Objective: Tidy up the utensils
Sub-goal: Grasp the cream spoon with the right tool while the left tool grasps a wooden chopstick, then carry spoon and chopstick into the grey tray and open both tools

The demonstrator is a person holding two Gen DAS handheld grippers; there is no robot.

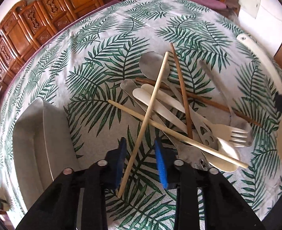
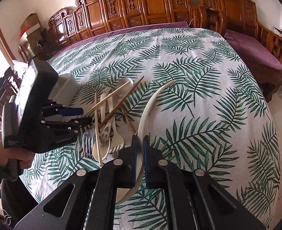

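Observation:
A heap of utensils (image 1: 181, 111) lies on the leaf-print cloth: pale and brown chopsticks, cream spoons, metal spoons and forks. My left gripper (image 1: 141, 143) is open, its blue pads either side of a pale chopstick (image 1: 150, 103) that slants up over the heap. My right gripper (image 2: 140, 143) is shut on a large cream ladle (image 2: 152, 103), whose handle curves away over the cloth; the same ladle shows at the right edge of the left wrist view (image 1: 263, 65). The heap shows left of it (image 2: 106, 122).
A grey utensil tray (image 1: 39, 134) with dividers sits left of the heap; it also shows behind the left gripper (image 2: 68, 88). Carved wooden benches (image 2: 141, 5) with purple cushions line the table's far and right sides.

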